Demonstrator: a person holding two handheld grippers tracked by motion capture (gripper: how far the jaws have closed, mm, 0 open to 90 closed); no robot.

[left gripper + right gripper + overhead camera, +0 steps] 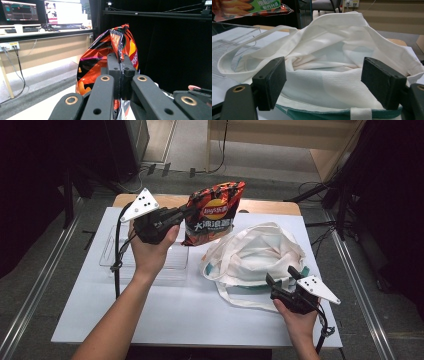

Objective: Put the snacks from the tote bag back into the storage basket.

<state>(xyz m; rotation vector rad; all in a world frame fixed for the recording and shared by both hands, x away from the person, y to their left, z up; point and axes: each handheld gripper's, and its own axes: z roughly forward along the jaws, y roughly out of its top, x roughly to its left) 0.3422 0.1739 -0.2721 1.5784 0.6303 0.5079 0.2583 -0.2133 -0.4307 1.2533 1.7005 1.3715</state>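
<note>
A red and black chip bag (pixel 214 213) hangs upright in the air over the back of the white table (pixel 165 310). My left gripper (pixel 188 211) is shut on its left edge; in the left gripper view the jaws pinch the bag's seam (pixel 120 56). A white cloth tote bag (pixel 255 255) lies open and crumpled on the table to the right of the chip bag. My right gripper (pixel 281 278) stands open at the tote's near right edge, its pads (pixel 271 81) apart on either side of the cloth (pixel 332 75).
A clear plastic tray (pixel 112 251) lies on the table under my left hand, also at the left of the right gripper view (pixel 229 42). A teal edge (pixel 317 115) shows under the tote. Beyond the table are a wooden desk and cables on the floor.
</note>
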